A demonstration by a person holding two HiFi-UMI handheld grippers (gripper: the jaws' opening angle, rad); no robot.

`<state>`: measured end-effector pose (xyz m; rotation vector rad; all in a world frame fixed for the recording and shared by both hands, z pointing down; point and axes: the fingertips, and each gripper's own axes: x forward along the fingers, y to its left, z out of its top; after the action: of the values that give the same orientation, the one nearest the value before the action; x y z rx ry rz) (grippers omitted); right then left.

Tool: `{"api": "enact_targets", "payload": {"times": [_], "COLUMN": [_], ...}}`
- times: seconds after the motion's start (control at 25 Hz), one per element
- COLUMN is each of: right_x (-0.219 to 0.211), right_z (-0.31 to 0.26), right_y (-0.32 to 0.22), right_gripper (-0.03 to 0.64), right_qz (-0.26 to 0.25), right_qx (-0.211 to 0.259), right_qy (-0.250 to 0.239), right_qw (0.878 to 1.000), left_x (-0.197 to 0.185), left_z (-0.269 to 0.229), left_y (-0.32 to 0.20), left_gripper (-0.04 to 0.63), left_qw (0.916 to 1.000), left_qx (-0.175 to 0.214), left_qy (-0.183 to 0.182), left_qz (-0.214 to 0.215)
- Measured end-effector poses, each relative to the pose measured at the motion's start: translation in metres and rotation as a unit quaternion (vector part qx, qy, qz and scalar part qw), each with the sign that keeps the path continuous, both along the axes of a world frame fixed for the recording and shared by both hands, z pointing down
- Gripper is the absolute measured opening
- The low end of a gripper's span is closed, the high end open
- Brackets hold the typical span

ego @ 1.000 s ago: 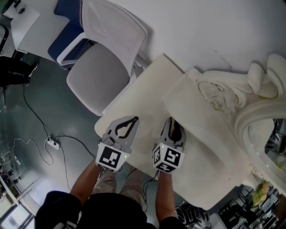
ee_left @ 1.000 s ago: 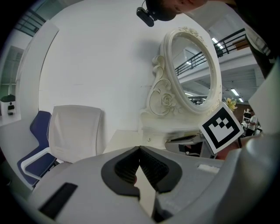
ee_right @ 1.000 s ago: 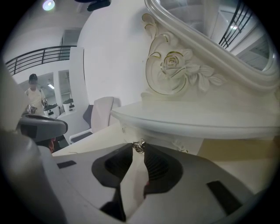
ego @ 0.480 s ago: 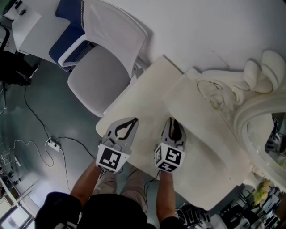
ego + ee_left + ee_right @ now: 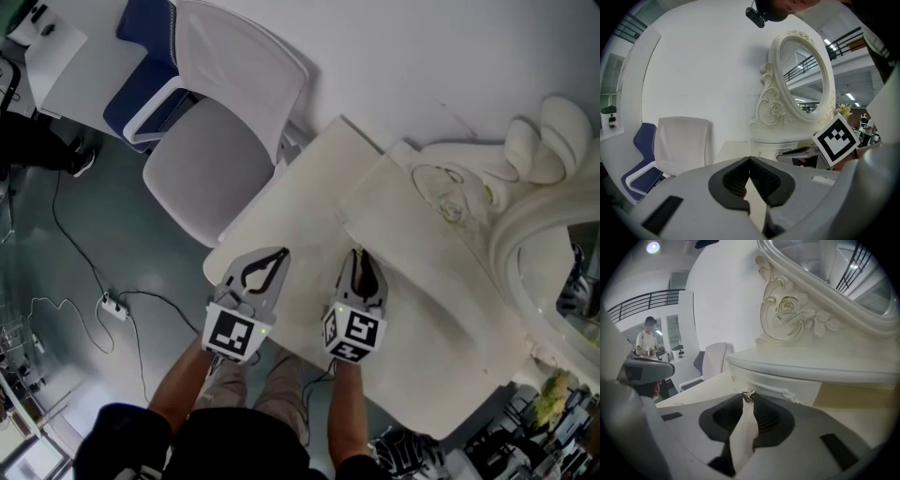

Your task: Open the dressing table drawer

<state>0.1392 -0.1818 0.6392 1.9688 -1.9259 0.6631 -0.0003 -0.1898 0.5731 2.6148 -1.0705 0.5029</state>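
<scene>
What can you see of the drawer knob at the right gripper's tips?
The drawer knob is a small, shiny, silver-looking metal piece with a knobbly shape. It sticks out from the white drawer front, just below the curved top of the unit. The right gripper has its jaw tips closed on it from both sides. Nothing else touches it.

Left gripper (image 5: 280, 253): light grey plastic shell, tapered jaws, black ribbed pads (image 5: 733, 178) set in dark scooped recess, dark rectangular slot (image 5: 661, 214) in shell.
Right gripper (image 5: 360, 253): same grey shell, same black ribbed pads (image 5: 765, 417).
Marker cubes (image 5: 232, 332) at rear: white faces, black square patterns.
Person: black short-sleeved top (image 5: 234, 452), light beige trousers (image 5: 282, 386).
</scene>
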Motion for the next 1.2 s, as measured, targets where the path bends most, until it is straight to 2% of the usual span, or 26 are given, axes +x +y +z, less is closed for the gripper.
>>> {"api": "enact_targets", "payload": {"times": [1.2], "right_x": [-0.022], "right_z": [0.003], "right_y": [0.031], "right_gripper": [0.074], "right_qz": [0.010], "right_qx": [-0.006], "right_qy": [-0.004], "right_qw": [1.000], "left_x": [-0.016], "left_z": [-0.008], "left_y": [0.020], "left_gripper": [0.002], "left_qw": [0.9998], "left_qx": [0.010], "left_qy": [-0.008], "left_qz": [0.016]}}
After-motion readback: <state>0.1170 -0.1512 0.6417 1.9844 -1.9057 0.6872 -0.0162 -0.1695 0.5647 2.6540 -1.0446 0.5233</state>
